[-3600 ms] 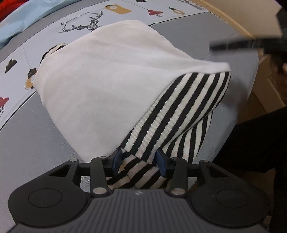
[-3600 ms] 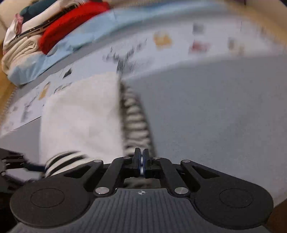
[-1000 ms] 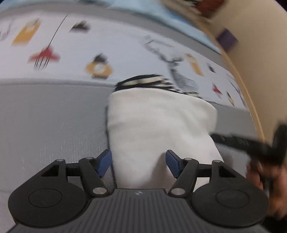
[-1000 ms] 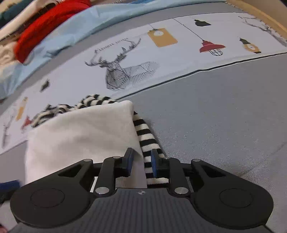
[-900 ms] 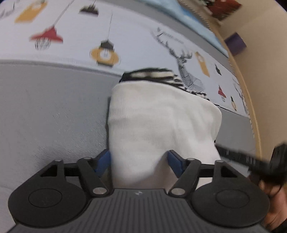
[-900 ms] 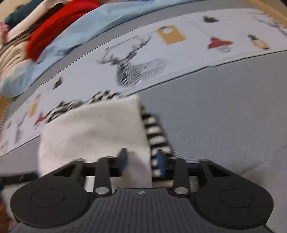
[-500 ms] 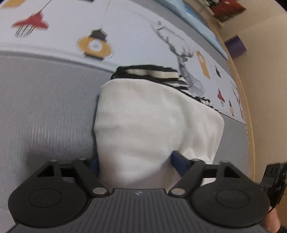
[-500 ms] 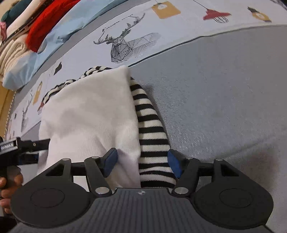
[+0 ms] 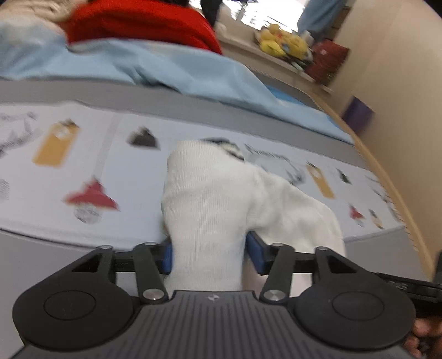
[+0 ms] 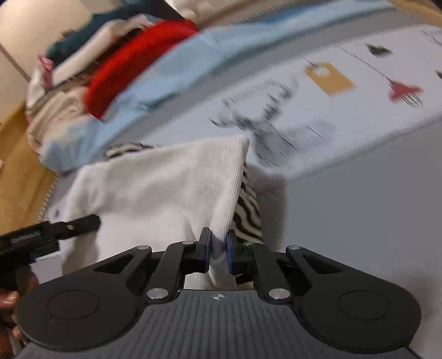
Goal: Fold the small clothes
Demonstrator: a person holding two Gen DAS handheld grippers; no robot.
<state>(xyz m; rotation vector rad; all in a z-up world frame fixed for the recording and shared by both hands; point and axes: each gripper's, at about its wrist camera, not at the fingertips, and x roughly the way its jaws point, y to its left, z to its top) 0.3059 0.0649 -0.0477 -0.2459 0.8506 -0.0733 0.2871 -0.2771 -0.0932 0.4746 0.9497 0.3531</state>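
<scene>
A small white garment with a black-and-white striped part is folded into a bundle (image 9: 221,198) and held up above the printed bed cover (image 9: 83,154). My left gripper (image 9: 210,254) is shut on a thick bunch of its near left end. My right gripper (image 10: 218,248) is shut on the white garment's (image 10: 165,187) near right edge, with the striped layer (image 10: 246,210) just right of the pads. The left gripper also shows at the left edge of the right wrist view (image 10: 55,229).
A light blue blanket (image 9: 138,66) and a red garment (image 9: 138,24) lie at the far side of the bed, with a pile of clothes (image 10: 83,69) beyond. The bed's wooden edge (image 9: 386,176) curves along the right. Grey cover (image 10: 359,207) lies to the right.
Both grippers have closed on the folded garment and lifted it off the grey part of the cover. Both views have tipped up toward the far side of the bed.
</scene>
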